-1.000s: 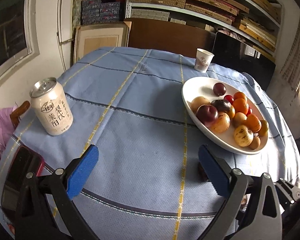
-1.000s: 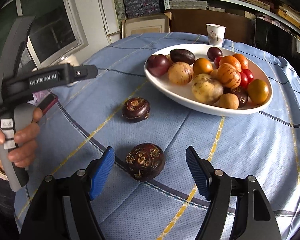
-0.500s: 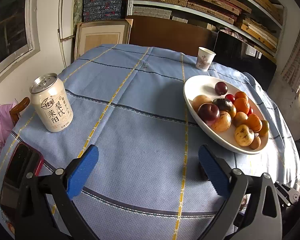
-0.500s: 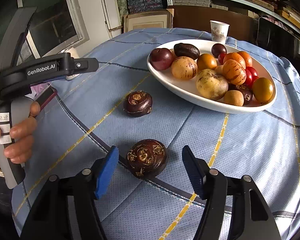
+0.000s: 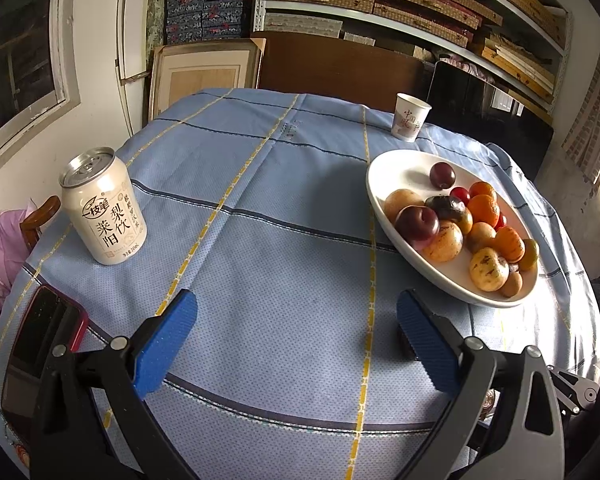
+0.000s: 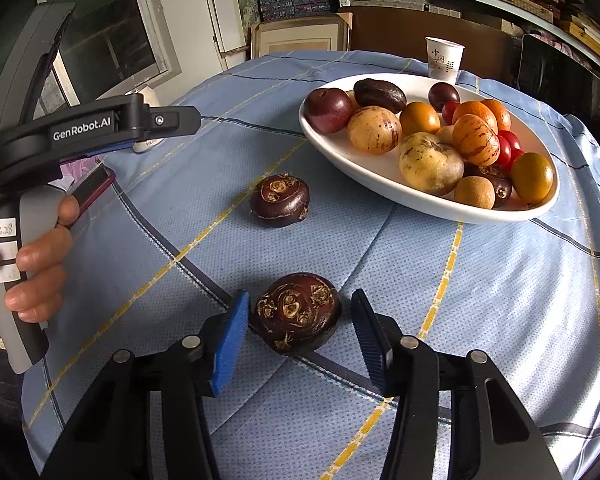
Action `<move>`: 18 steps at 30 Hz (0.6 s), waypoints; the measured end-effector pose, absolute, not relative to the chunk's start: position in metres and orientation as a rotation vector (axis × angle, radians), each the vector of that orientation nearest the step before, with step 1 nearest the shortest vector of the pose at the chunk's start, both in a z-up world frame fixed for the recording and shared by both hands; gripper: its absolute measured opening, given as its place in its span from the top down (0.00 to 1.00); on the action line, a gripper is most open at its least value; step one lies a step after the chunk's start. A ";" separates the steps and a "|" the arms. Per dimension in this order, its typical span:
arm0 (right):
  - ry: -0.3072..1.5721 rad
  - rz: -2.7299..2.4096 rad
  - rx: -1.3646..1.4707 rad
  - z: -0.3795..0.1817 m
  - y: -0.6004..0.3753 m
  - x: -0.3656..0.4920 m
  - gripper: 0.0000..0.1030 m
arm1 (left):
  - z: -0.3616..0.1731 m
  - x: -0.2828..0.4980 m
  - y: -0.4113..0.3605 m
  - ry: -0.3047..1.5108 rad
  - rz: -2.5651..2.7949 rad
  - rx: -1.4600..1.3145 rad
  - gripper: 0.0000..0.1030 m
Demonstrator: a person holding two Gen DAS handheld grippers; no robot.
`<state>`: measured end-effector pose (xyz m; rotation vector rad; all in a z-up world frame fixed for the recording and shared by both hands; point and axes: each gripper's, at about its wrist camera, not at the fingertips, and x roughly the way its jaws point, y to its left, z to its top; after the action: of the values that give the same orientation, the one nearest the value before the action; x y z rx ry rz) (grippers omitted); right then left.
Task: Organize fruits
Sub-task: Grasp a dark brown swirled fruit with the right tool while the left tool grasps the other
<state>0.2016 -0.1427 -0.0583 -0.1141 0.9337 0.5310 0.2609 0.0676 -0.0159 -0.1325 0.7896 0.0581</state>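
Step in hand: grabbing a loose fruit for the plate. Your right gripper (image 6: 298, 340) has just been closing, with the near water chestnut (image 6: 298, 314) between its jaws; the left pad sits almost against it, the right pad shows a gap, so not pinched yet. That chestnut lies at the near edge of the table (image 6: 500, 300). A second water chestnut (image 6: 280, 200) sits further in, just short of the white plate (image 6: 364, 164) heaped with fruit on the right side. Your left gripper (image 5: 296, 340) hovers spread wide over bare cloth, holding nothing. Next: finish the squeeze squarely on the rounded sides, since it may roll, then lift and carry it to the plate's free near end.
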 end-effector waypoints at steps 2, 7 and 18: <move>0.934 0.530 -0.114 -0.058 -0.143 0.202 0.51 | -0.016 0.261 0.068 0.789 0.058 -0.134 0.05; 0.935 0.532 -0.109 -0.058 -0.143 0.202 0.54 | -0.016 0.261 0.068 0.789 0.058 -0.133 0.05; 0.904 0.519 -0.026 -0.049 -0.160 0.203 0.58 | -0.017 0.261 0.068 0.792 0.062 -0.126 0.05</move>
<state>0.2032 -0.1596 -0.0490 -0.0255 0.9038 0.5193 0.2612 0.0678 -0.0173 -0.1263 0.7916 0.0625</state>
